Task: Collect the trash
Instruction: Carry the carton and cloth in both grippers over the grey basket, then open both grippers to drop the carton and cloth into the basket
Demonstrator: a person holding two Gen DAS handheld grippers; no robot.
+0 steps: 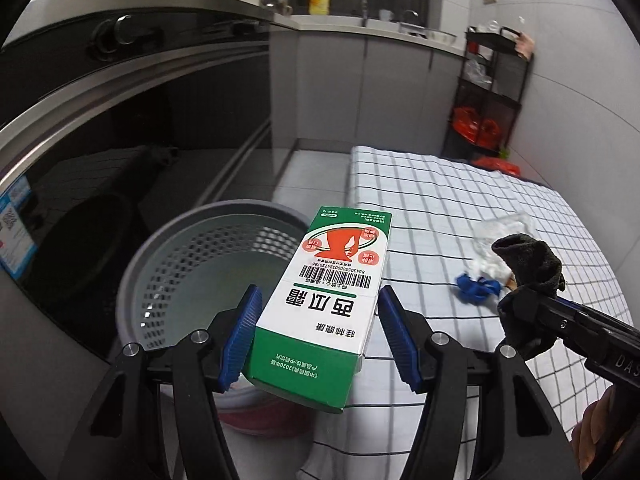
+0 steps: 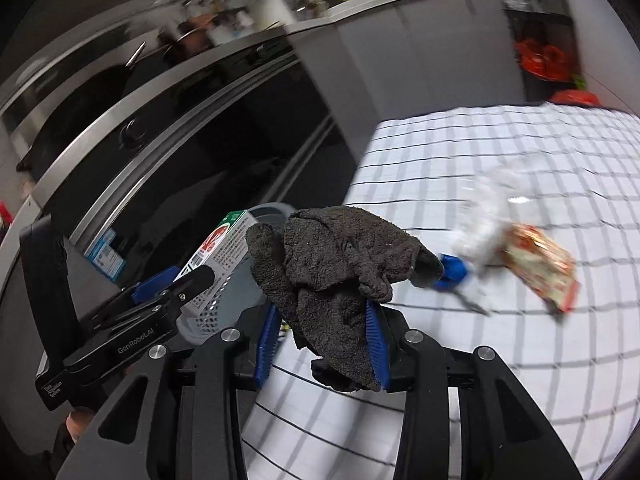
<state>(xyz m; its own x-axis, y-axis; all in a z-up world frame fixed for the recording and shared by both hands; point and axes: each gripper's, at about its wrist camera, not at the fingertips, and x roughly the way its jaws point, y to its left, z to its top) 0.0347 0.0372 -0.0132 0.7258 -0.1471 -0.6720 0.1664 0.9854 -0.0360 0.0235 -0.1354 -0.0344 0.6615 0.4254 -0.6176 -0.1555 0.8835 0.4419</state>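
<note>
At the lower left of the left wrist view sits a round gray basket (image 1: pixel 192 276) with little holes all over its wall. Above its rim the left tool (image 1: pixel 316 336) has its ribbed blue pads spread wide, and the smooth green and white box (image 1: pixel 326 300) sits between them; whether it is gripped is unclear. The checked cloth covers the bench (image 1: pixel 460 208). At the right, the right tool (image 2: pixel 320 344) pinches a fuzzy dark rag (image 2: pixel 332 276). Blue scrap (image 1: pixel 478 287) and crinkly clear plastic (image 1: pixel 500 236) lie nearby.
</note>
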